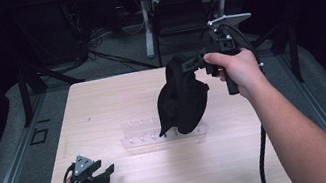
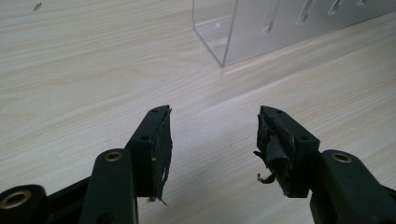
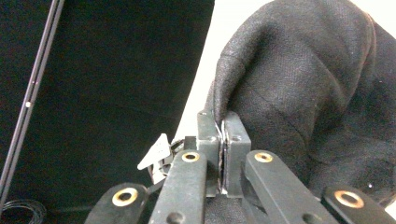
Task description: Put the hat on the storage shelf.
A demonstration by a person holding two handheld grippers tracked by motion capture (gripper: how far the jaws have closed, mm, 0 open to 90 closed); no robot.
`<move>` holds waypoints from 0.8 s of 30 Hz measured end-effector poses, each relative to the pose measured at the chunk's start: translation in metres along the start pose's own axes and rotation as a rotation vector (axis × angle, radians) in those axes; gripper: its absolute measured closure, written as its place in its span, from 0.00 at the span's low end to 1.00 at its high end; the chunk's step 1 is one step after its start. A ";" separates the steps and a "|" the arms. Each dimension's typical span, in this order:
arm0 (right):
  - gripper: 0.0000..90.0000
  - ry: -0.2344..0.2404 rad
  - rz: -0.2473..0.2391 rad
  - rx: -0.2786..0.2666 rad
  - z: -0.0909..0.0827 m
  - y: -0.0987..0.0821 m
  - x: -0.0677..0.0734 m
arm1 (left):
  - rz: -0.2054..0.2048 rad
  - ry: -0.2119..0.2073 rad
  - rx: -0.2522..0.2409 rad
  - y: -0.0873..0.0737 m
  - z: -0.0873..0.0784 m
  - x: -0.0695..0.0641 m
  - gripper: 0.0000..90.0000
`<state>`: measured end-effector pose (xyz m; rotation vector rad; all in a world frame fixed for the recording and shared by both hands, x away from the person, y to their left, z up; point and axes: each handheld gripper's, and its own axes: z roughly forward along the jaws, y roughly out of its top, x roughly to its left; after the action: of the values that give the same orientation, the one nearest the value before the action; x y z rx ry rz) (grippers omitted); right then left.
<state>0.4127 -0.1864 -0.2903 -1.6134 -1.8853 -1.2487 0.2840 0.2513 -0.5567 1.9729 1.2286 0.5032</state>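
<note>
A black cloth cap (image 1: 181, 99) hangs above the middle of the wooden table, held by its upper edge. My right gripper (image 1: 195, 62) is shut on that edge, and the cap's lower part droops over a clear acrylic rack (image 1: 143, 135). In the right gripper view the jaws pinch a fold of the black cap (image 3: 299, 88), with my right gripper (image 3: 222, 122) pressed tight on it. My left gripper (image 1: 106, 173) rests at the table's near left corner, open and holding nothing. In the left gripper view my left gripper (image 2: 214, 113) gapes over bare wood, the clear rack (image 2: 261, 32) ahead.
The light wooden table (image 1: 103, 107) is ringed by grey floor and dark surroundings. A black chair (image 1: 180, 12) and desk legs stand beyond the far edge. A cable (image 1: 262, 155) trails from the right gripper under the forearm.
</note>
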 end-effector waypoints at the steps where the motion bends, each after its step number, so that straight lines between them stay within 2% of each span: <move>1: 0.98 -0.003 -0.002 0.003 0.001 0.000 0.000 | -0.001 0.003 -0.006 0.000 0.001 0.000 0.50; 13: 0.98 -0.007 0.006 0.009 0.010 -0.001 -0.007 | 0.008 -0.003 -0.005 0.001 0.002 -0.003 0.50; 24: 0.98 0.035 0.011 0.007 0.020 -0.002 -0.006 | 0.021 -0.024 -0.017 0.005 0.002 -0.010 0.51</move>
<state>0.4179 -0.1746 -0.3064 -1.5860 -1.8556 -1.2565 0.2837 0.2409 -0.5532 1.9740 1.1857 0.4974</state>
